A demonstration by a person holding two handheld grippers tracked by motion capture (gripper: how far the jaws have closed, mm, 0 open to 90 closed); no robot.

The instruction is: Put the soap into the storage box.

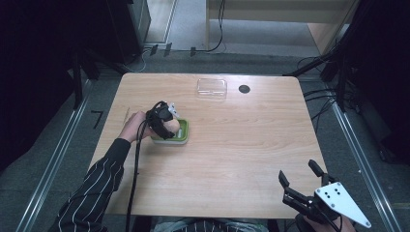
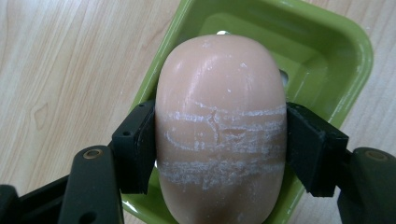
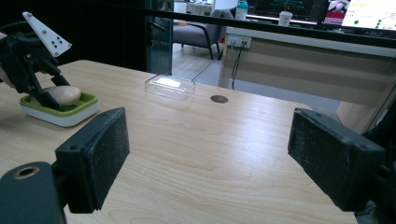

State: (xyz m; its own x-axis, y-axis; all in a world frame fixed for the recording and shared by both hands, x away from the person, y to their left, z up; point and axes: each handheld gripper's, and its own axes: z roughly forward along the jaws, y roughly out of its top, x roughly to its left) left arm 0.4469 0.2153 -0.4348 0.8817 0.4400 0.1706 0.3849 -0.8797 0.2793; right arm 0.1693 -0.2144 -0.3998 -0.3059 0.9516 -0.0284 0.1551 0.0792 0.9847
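A peach bar of soap [image 2: 219,93] with white scuff lines is clamped between the jaws of my left gripper [image 2: 219,144], which is shut on its two sides. It sits in or just above a green soap dish [image 2: 327,56]; I cannot tell which. From above, the left gripper [image 1: 167,124] stands over the dish [image 1: 183,137] left of the table's middle. In the right gripper view the soap [image 3: 63,94] lies low in the dish [image 3: 60,112]. My right gripper [image 1: 298,171] is open and holds nothing, near the table's front right corner, its pads [image 3: 93,158] wide apart.
A clear plastic lid or box [image 1: 212,88] lies at the far middle of the wooden table [image 1: 241,145], with a dark round hole [image 1: 244,89] just right of it. The same lid [image 3: 169,86] and hole [image 3: 219,99] appear in the right gripper view. Cables run along the floor behind.
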